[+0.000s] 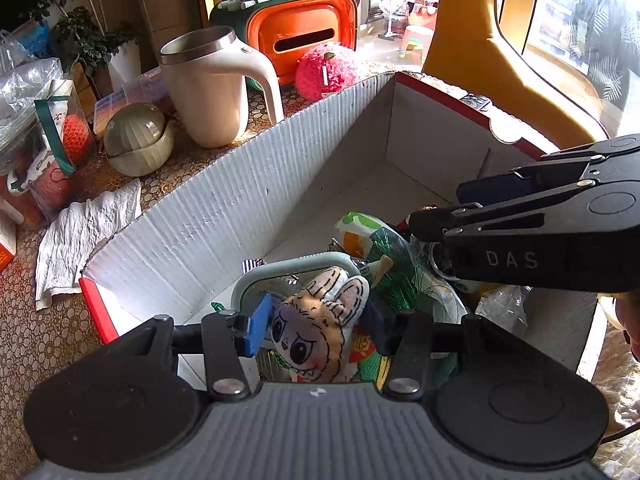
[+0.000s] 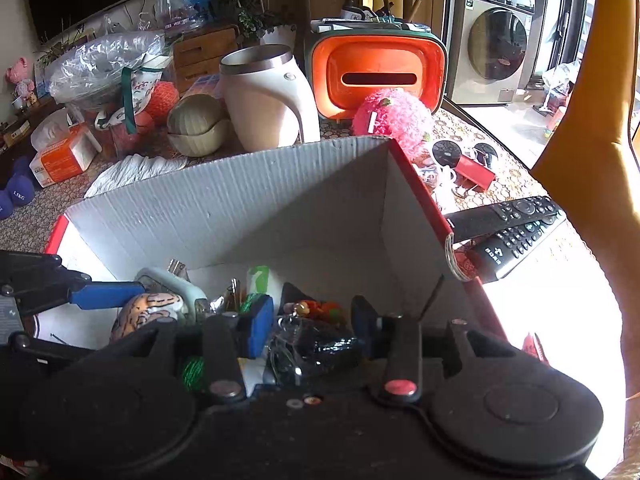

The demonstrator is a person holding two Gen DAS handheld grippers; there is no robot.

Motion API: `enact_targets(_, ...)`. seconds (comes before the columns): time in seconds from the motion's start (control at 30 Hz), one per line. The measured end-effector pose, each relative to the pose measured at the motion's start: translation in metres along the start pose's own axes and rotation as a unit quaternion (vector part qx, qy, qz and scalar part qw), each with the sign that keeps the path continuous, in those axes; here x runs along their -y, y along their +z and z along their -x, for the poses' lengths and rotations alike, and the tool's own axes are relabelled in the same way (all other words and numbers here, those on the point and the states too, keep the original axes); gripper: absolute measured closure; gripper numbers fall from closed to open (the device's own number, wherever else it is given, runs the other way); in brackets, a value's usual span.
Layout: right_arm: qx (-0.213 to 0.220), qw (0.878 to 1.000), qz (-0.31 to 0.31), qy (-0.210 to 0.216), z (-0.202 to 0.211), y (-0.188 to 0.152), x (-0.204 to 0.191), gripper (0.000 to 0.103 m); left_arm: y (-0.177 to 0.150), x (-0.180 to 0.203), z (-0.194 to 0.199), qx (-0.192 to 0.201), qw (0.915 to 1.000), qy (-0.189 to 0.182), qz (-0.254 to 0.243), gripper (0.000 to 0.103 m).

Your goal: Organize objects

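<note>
Gripping the plush (image 1: 316,328) between its blue pads, the left gripper (image 1: 316,326) sits low over the near end of the box (image 1: 224,216), its fingers closed on the toy's sides. The plush looks soft and light; it should squash under pressure and not slip, so a hold across the middle of the head, as here, seems sound. Pinching an ear alone would likely let it dangle and swing. It is a flat, stuffed figure with tan fur drawn in black strokes, a pale face, large dark eyes, small teeth and long pale ears. It hangs above a grey-rimmed case (image 1: 288,268) inside the box, though whether it touches that case cannot be told.

Further right in the box lies a jumble: a printed white pouch (image 1: 356,236), green tinsel (image 1: 392,268) and crinkled clear wrap (image 1: 500,308). These look light and flimsy, and the wrap may be slippery.

The right gripper (image 2: 312,328) reaches in from the right side of the box. In its own view the fingers stand apart around a dark, glossy wrapped item (image 2: 320,348), which shows between them; whether the pads press on it is unclear, so its grip cannot be judged.

Beyond the box on the patterned surface (image 1: 44,348) stand a cream mug (image 1: 208,92), a pink fluffy ball (image 1: 326,72) and an orange case (image 1: 300,36); two remotes (image 2: 516,232) lie to the box's right.
</note>
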State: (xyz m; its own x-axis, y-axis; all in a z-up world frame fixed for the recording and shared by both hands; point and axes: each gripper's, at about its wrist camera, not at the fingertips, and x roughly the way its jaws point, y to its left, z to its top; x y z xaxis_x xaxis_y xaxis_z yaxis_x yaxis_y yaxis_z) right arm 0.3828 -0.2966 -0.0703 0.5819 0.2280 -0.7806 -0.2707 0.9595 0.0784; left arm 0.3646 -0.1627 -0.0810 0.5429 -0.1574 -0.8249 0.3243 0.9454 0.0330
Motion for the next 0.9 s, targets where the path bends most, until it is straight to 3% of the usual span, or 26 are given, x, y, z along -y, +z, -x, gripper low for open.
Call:
enact_targets(0.33,0.011,1.0,-0.016,0.006,0.022,-0.005,0.004,0.052,-0.005,0.0,0.019,0.011,0.9998,-0.009,0.012,0.044)
enact_targets(0.9,0.064,0.997,-0.018,0.027,0.104,-0.029,-0.009,0.042,-0.03,-0.006,0.108,0.08,0.9957,-0.026,0.038,0.031)
